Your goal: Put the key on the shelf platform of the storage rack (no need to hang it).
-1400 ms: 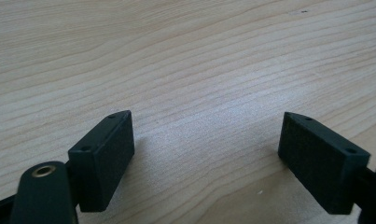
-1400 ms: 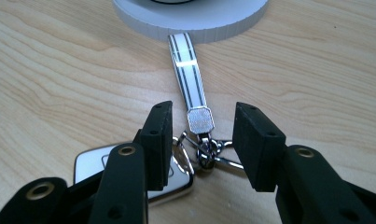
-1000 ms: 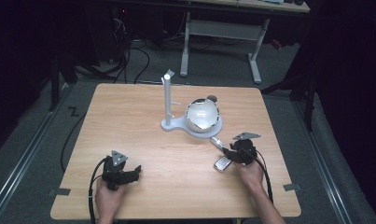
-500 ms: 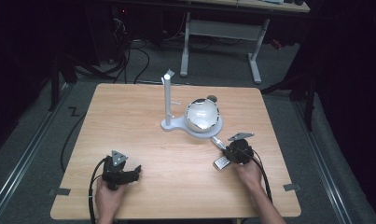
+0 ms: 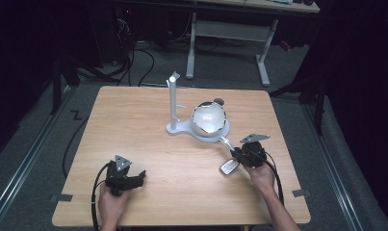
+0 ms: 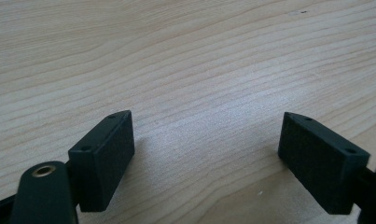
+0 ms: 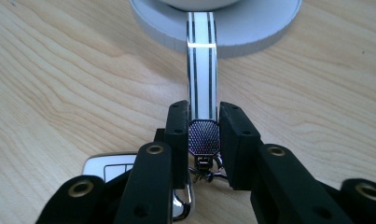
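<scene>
A white strap with black stripes (image 7: 200, 70) runs from the white round base (image 7: 269, 28) toward me and ends in a dark mesh-patterned tab (image 7: 204, 136). My right gripper (image 7: 204, 114) is shut on that tab, one pad on each side. A silver key fob (image 7: 108, 168) lies on the wood beside the left jaw. From above, the right gripper (image 5: 239, 153) sits at the table's right, just in front of the shiny ball (image 5: 208, 118), with the key fob (image 5: 228, 167) beside it. My left gripper (image 5: 137, 177) rests open at the front left, and nothing but bare wood lies between its pads (image 6: 206, 135).
A white stand with an upright post (image 5: 173, 101) shares its flat foot (image 5: 181, 129) with the ball, at the middle of the wooden table (image 5: 134, 125). Cables trail from both grippers over the near edge. Beyond the table are a dark floor and desk legs.
The right gripper's jaws stood spread a second ago and are now drawn together on the strap's end. The left hand and its gripper have not moved.
</scene>
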Motion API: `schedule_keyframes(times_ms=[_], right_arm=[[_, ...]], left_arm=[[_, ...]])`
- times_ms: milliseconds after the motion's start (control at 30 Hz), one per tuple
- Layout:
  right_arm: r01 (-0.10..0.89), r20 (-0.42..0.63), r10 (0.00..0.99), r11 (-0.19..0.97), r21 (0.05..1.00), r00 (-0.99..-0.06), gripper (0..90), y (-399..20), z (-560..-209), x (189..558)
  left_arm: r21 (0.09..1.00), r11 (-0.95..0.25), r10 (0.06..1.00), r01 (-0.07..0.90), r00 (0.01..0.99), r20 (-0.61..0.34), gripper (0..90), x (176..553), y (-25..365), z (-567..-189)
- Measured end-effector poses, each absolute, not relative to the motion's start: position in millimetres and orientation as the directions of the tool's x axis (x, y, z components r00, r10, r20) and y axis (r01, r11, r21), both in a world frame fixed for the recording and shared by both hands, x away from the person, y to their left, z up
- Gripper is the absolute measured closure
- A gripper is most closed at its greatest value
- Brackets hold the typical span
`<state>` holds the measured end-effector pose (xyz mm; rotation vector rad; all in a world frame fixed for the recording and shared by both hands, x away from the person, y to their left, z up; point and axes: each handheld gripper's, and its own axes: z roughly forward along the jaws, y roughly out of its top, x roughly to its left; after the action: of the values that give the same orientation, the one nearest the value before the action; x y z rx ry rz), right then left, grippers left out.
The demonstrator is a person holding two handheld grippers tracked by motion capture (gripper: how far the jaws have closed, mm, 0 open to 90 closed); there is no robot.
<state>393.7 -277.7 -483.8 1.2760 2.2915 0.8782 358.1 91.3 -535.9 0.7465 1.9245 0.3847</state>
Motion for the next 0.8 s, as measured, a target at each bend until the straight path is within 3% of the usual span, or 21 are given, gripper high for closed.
schedule_keyframes(times_ms=[800], right_arm=[[0.534, -0.030, 0.821, 0.398, 0.746, -0.570, 74.6, -282.0, -416.2, 383.6]], left_arm=[[0.559, 0.760, 0.648, 0.332, -0.315, -0.694, 18.7, 358.1, 91.3, -535.8]])
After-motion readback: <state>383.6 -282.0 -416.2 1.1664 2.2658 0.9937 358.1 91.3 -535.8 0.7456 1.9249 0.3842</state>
